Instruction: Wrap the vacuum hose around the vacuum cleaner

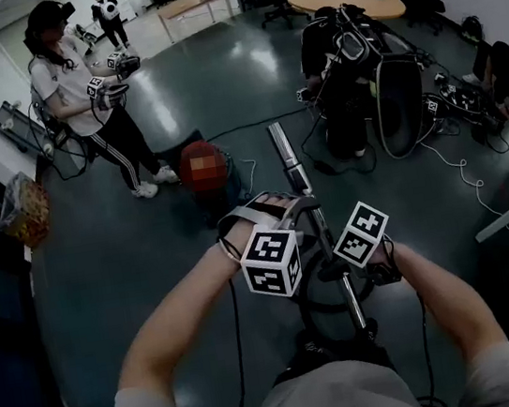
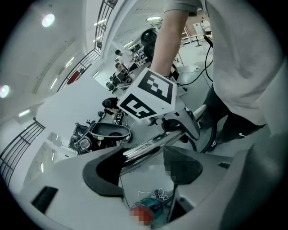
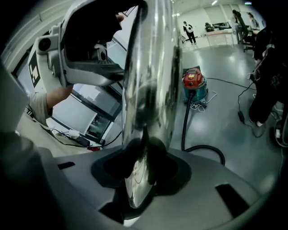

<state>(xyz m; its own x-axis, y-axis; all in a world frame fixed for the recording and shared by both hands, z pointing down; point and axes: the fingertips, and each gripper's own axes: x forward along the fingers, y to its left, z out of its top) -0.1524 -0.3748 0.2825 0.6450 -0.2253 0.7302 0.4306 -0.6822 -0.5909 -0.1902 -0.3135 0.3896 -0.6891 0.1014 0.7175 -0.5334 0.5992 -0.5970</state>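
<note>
Wrapping has not begun, as far as the views show. The vacuum cleaner (image 3: 194, 83), red on top and teal below, stands on the floor (image 1: 131, 264) well ahead of the operator with nothing coiled round its body. The black vacuum hose (image 3: 185, 121) leaves the front of the cleaner, runs across the floor and curves into a loose bend nearer the operator; where it ends cannot be traced. The chrome wand (image 1: 282, 146) is raised off the floor, slanting from the operator's hands towards the cleaner. The right tongs (image 3: 141, 173) are clenched on the lower part of the wand, with the tube filling the gap between the pads. The left tongs (image 2: 144, 173) stand released, jaws wide. The wand passes between them close against one pad, while the other pad is clear of it, so the left side gives no grip. Judgement: the task is at an early handling stage, with only the wand secured. Outstanding items are bringing wand and hose to the cleaner, laying the hose in turns around its body and securing the free end.
</note>
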